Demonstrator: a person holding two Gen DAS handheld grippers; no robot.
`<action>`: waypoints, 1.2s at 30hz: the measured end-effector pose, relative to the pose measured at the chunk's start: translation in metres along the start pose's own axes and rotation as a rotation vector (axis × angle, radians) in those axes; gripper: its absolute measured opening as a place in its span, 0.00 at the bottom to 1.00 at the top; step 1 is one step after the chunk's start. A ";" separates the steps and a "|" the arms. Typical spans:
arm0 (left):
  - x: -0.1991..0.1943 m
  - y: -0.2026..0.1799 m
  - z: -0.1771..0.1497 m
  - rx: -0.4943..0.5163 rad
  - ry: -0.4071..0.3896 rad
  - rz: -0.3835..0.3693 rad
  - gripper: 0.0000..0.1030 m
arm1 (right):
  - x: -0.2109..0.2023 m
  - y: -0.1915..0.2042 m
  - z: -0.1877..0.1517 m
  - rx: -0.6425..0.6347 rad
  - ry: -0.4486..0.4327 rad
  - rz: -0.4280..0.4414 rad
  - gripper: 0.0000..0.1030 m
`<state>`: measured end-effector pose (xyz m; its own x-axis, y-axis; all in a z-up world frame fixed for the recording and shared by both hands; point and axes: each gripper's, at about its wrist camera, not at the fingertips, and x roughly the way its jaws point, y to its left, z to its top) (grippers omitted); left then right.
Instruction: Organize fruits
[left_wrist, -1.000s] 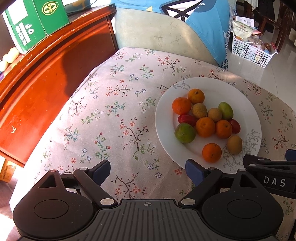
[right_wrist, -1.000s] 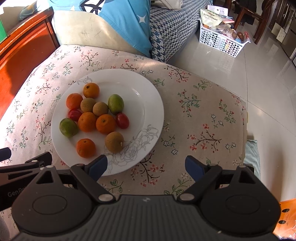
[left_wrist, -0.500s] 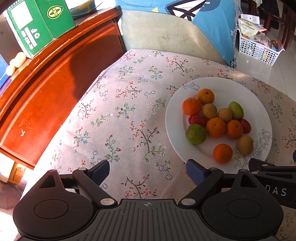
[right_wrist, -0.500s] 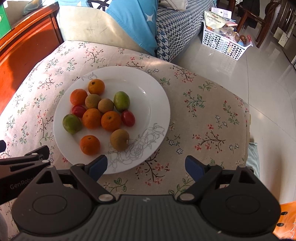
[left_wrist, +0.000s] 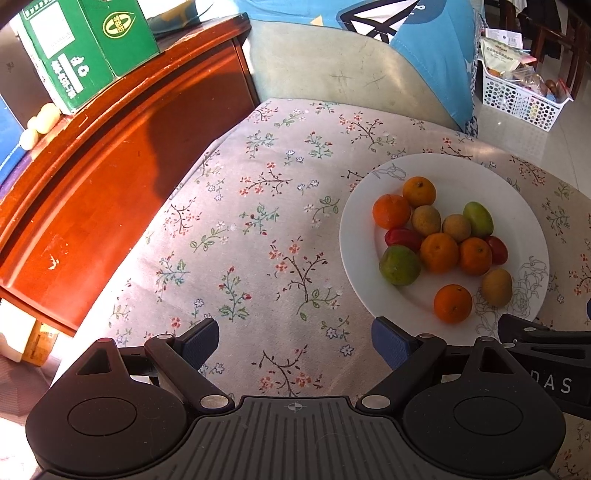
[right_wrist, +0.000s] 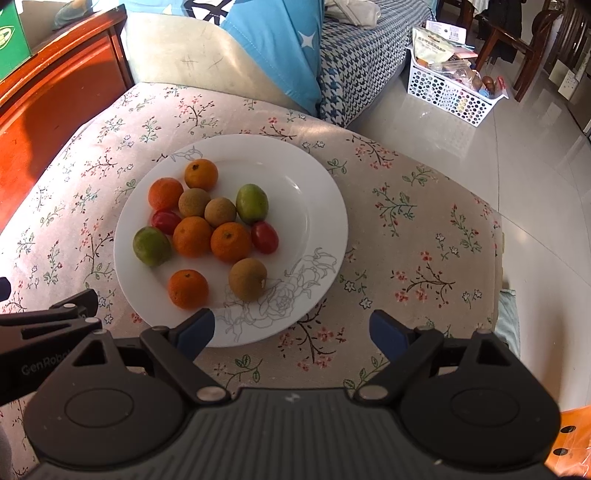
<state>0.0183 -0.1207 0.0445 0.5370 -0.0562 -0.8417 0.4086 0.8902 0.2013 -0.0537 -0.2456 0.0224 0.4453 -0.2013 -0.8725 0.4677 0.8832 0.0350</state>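
White plate (right_wrist: 314, 206) of mixed fruit (right_wrist: 207, 229) on floral cloth (right_wrist: 406, 229), right tongs (right_wrist: 291, 330) spread empty

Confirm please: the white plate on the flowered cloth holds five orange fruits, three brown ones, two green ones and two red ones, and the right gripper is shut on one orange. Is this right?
Not quite. The right gripper is open and holds nothing; its jaws stand wide apart above the near rim of the white plate, as the right wrist view shows. The fruit count and the flowered cloth are as you say.

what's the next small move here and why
Probably ease the right gripper forward and down over the brown fruit at the plate's near edge. Both grippers are open and empty, all the fruit is still mixed on the plate, and that fruit lies apart from the cluster, closest to the right fingers.
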 end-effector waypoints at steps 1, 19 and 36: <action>0.000 0.001 -0.001 0.000 -0.001 0.003 0.89 | 0.000 0.001 0.000 -0.003 -0.001 0.001 0.88; -0.011 0.023 -0.055 -0.065 0.038 0.010 0.89 | -0.010 0.024 -0.049 -0.088 -0.033 0.056 0.88; -0.022 0.055 -0.093 -0.148 0.046 -0.004 0.89 | -0.017 0.038 -0.119 -0.170 -0.094 0.107 0.88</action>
<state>-0.0399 -0.0286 0.0272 0.4997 -0.0421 -0.8652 0.2957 0.9471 0.1247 -0.1343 -0.1581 -0.0197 0.5581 -0.1341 -0.8189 0.2819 0.9588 0.0351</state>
